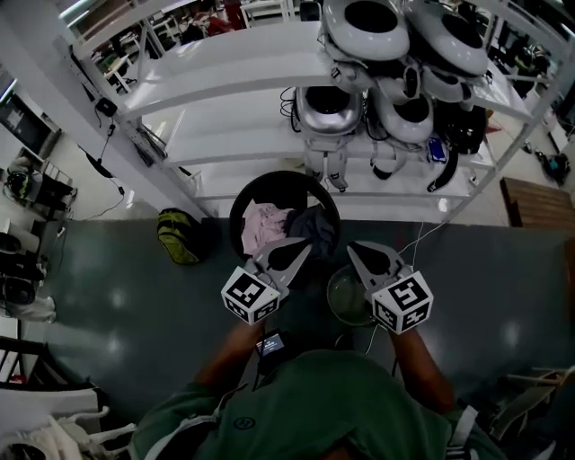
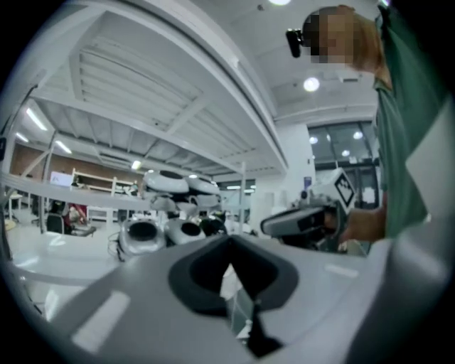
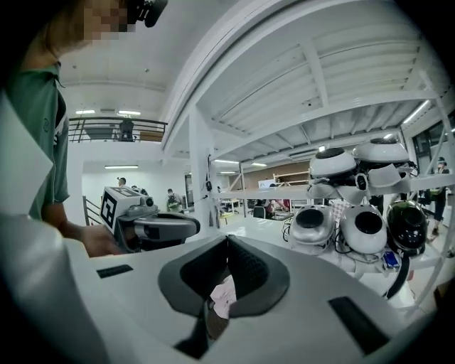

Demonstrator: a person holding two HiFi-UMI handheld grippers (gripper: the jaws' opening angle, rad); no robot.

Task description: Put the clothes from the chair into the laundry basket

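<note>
In the head view, a pink garment and a dark garment lie in a round black holder on the floor ahead of me; I cannot tell whether it is the chair or the basket. A round greenish tub stands nearer, under my right hand. My left gripper points at the dark garment from just short of it, jaws shut and empty. My right gripper hovers over the tub, also shut and empty. Between the closed jaws of the right gripper a bit of pink cloth shows below. The left gripper is likewise closed.
White shelving loaded with white robot heads stands directly behind the black holder. A yellow-green bag lies on the dark floor to its left. A wooden crate sits at the far right, and white furniture at the bottom left.
</note>
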